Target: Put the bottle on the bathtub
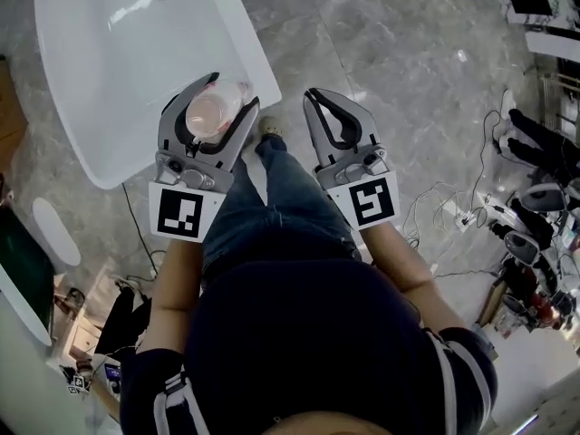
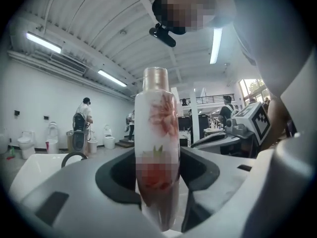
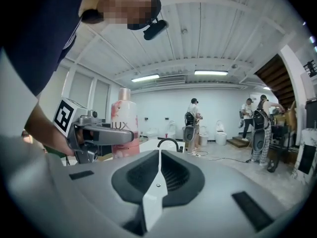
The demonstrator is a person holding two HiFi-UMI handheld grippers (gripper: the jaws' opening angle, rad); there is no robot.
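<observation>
My left gripper (image 1: 223,91) is shut on a pink and white bottle (image 1: 214,111) with a flower print, held upright. The left gripper view shows that bottle (image 2: 157,143) standing tall between the jaws, its pink cap on top. The bottle hangs above the near corner of the white bathtub (image 1: 109,71), which fills the upper left of the head view. My right gripper (image 1: 328,101) is level with the left one, over the grey floor, jaws shut with nothing between them. In the right gripper view the bottle (image 3: 120,118) and the left gripper (image 3: 99,135) show at the left.
A person's legs and shoe (image 1: 269,127) stand on the marble floor between the grippers. Cables and equipment (image 1: 530,234) lie at the right. The tub's tap (image 3: 167,144) shows ahead in the right gripper view. Several people (image 3: 193,115) and toilets stand far back in the room.
</observation>
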